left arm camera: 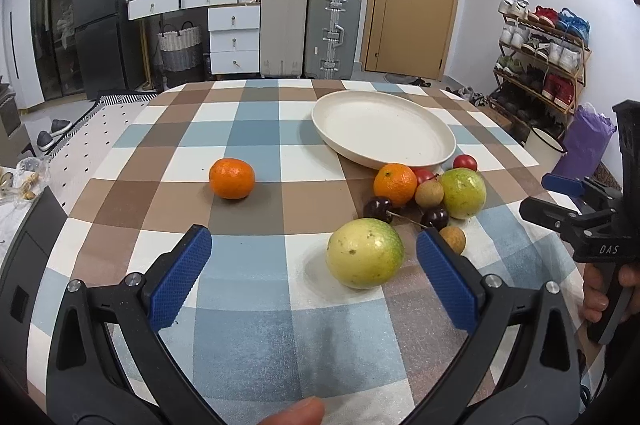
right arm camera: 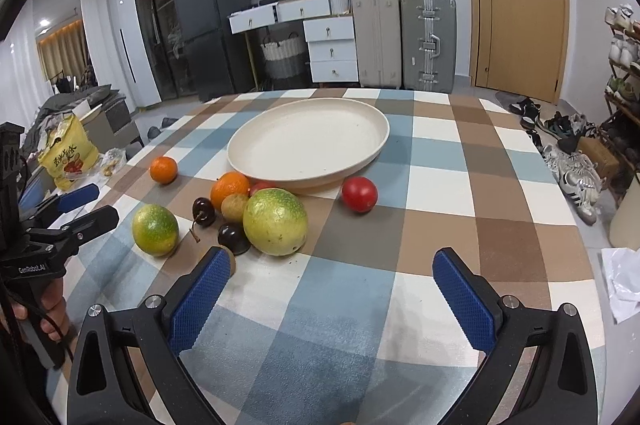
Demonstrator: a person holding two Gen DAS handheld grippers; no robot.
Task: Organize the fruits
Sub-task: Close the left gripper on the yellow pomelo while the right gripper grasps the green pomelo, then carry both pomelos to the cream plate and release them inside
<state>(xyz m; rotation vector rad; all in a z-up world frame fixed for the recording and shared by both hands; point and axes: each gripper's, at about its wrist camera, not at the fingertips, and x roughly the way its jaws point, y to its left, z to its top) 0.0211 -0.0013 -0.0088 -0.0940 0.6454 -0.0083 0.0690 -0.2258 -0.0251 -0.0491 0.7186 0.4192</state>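
Fingers of both grippers wide apart, empty, over bare checked tablecloth [right arm camera: 440,185] beside fruit.

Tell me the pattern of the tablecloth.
The tablecloth is checked in blue, brown, white and grey squares, clearest in the right wrist view.

Even indoor light, soft shadows, sharp centre; fisheye edges bend, perhaps slightly blurred.

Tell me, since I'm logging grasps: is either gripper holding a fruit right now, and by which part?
Nothing is held. The left gripper and right gripper are both open, and every fruit lies on the tablecloth.
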